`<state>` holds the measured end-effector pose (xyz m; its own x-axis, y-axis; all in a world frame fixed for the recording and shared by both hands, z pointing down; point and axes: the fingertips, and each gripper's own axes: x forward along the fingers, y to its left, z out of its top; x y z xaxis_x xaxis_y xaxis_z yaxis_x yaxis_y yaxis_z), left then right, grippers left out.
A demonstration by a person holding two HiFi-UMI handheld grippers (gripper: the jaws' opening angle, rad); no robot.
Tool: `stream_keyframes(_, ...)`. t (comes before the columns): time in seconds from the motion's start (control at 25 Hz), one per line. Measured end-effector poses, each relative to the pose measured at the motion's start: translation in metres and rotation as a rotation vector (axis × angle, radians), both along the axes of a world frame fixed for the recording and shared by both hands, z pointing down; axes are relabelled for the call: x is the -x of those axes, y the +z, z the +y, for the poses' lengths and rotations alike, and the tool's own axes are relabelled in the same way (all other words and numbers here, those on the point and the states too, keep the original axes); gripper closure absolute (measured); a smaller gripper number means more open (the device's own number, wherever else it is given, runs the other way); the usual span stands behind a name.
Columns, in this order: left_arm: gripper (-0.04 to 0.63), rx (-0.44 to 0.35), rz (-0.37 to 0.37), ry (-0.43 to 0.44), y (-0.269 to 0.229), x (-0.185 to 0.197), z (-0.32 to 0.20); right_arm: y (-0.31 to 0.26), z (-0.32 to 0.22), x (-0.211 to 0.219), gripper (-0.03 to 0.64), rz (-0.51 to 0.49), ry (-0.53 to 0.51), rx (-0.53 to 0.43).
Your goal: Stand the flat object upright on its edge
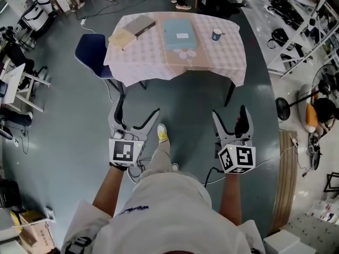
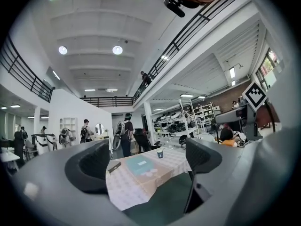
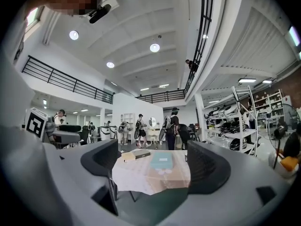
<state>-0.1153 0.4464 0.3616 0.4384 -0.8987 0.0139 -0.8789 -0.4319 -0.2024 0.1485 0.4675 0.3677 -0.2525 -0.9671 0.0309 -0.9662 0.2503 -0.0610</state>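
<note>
The blue box [image 1: 178,34] lies flat in the middle of the table [image 1: 212,62], with a mug [image 1: 216,34] to its right, contents unseen. The left gripper [image 1: 139,110] and right gripper [image 1: 229,112] gape empty, with bare floor [image 1: 185,97] between them and the table's near edge.

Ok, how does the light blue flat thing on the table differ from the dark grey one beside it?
The light blue flat thing is larger, with a white label; the dark grey one is smaller and plain. The blue lies square to the table near its middle; the grey lies skewed beside a tan item. Both lie flat.
</note>
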Motion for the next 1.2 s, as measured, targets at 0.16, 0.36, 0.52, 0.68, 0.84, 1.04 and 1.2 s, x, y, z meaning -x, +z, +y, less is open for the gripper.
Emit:
stream_keyframes(0.16, 0.092, 0.018, 0.002, 0.016, 0.006, 0.003, -0.021, 0.004, -0.023, 0.004, 0.140, 0.003, -0.015, 0.014)
stream_keyframes(0.36, 0.087, -0.036, 0.034, 0.036, -0.007, -0.001, -0.063, 0.001, -0.068, 0.007, 0.140, 0.012, -0.022, 0.021)
stream_keyframes(0.52, 0.089, -0.059, 0.040, 0.007, -0.013, 0.002, -0.104, -0.002, -0.108, 0.009, 0.140, 0.018, -0.022, 0.039)
stream_keyframes(0.68, 0.091, -0.047, 0.060, 0.004, -0.013, 0.010, -0.152, -0.004, -0.154, 0.012, 0.140, 0.026, -0.010, 0.059)
stream_keyframes(0.84, 0.091, -0.031, 0.101, 0.015, -0.013, 0.018, -0.201, -0.011, -0.203, 0.015, 0.140, 0.047, 0.003, 0.071)
stream_keyframes(1.04, 0.098, 0.024, 0.070, -0.004, 0.003, 0.032, -0.267, -0.011, -0.270, 0.017, 0.146, 0.083, 0.027, 0.099)
stream_keyframes(1.2, 0.098, 0.065, 0.096, -0.018, 0.010, 0.045, -0.307, -0.008, -0.311, 0.026, 0.150, 0.082, 0.032, 0.115)
